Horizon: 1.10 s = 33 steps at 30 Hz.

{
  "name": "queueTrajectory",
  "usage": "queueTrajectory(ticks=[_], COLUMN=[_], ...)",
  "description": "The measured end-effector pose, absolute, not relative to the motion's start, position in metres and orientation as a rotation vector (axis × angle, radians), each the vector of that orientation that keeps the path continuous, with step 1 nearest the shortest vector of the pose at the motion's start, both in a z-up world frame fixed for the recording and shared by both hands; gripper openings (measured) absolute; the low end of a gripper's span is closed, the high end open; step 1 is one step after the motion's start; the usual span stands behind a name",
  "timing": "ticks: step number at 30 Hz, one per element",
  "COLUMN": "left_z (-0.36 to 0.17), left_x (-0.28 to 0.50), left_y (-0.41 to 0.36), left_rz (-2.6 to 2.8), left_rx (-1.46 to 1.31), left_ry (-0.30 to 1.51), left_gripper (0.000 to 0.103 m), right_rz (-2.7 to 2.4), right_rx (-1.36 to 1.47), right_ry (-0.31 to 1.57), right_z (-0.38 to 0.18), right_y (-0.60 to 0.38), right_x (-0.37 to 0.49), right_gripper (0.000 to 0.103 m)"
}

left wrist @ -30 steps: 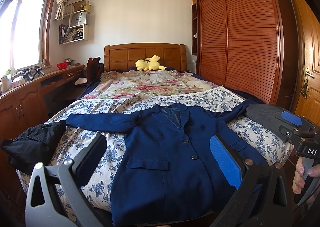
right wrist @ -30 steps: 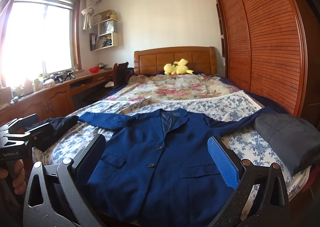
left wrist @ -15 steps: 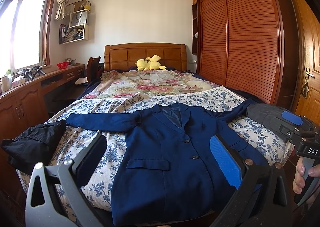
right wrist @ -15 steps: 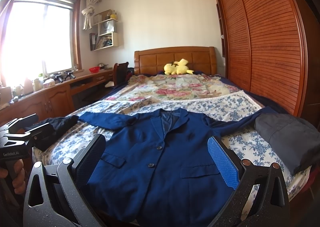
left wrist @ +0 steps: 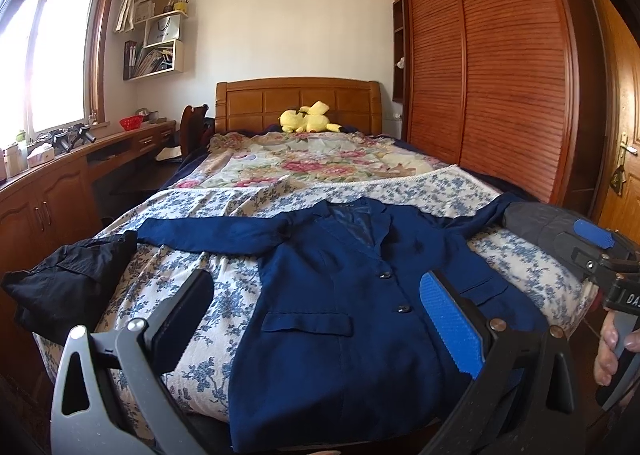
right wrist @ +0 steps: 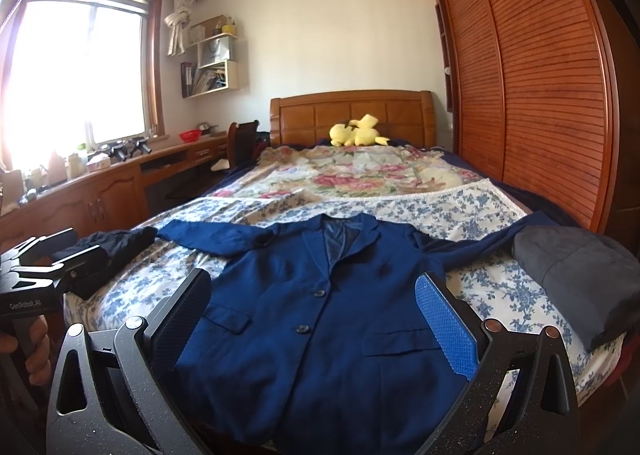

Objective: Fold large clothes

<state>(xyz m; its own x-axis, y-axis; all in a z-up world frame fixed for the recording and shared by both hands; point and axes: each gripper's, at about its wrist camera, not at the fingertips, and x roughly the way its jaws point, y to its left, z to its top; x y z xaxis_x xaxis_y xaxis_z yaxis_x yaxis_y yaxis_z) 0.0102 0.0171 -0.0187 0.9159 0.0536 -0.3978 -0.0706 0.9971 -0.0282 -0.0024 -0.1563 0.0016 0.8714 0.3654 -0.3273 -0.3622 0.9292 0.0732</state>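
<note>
The navy jacket (left wrist: pixel 340 295) lies flat on the bed, collar toward frame top, hem nearest; left gripper (left wrist: pixel 316 319) and right gripper (right wrist: pixel 316 319) hang wide open, empty, equally near.

A navy blazer (left wrist: pixel 352 295) lies face up and unfolded on the bed (left wrist: pixel 224 295), buttoned, collar toward the headboard, both sleeves spread out sideways, its hem hanging over the near edge.
</note>
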Motion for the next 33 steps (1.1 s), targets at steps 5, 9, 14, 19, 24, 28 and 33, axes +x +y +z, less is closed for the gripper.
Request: queueTrajectory(ticks=[5,9,14,19,24,28,33], left_z=[-0.034,-0.047,-0.064,-0.080,-0.094,-0.109,-0.127], left_x=[0.026,0.038,0.054,0.071,0.086,0.102,0.122], left_y=[0.030,0.042,0.060,0.076,0.092,0.103,0.118], left_rz=[0.093,0.115,0.143,0.171,0.183,0.204,0.237], left_rx=[-0.046,-0.053,-0.066,-0.059,-0.070,-0.063,-0.027], left_ry=[0.446,0.476,0.510,0.542,0.565,0.595,0.644], left_gripper=[0.103,0.103,0.103,0.103,0.103,0.103,0.103], right_rz=[0.400,0.412,0.442,0.480,0.511,0.537,0.596], right_rx=[0.004,-0.020,-0.033,-0.045,-0.075,-0.105,-0.140], right_ry=[0.369,0.385,0.415,0.440,0.454,0.470,0.506], right_z=[-0.012,-0.026,-0.044,-0.060,-0.076,-0.089,-0.110], right_y=[-0.150,-0.140,-0.129,-0.111,-0.087,-0.066,-0.036], right_x=[0.015,0.031,0.055,0.084,0.114,0.140,0.180], right_gripper=[0.103,0.103,0.103,0.103,0.103,0.103,0.103])
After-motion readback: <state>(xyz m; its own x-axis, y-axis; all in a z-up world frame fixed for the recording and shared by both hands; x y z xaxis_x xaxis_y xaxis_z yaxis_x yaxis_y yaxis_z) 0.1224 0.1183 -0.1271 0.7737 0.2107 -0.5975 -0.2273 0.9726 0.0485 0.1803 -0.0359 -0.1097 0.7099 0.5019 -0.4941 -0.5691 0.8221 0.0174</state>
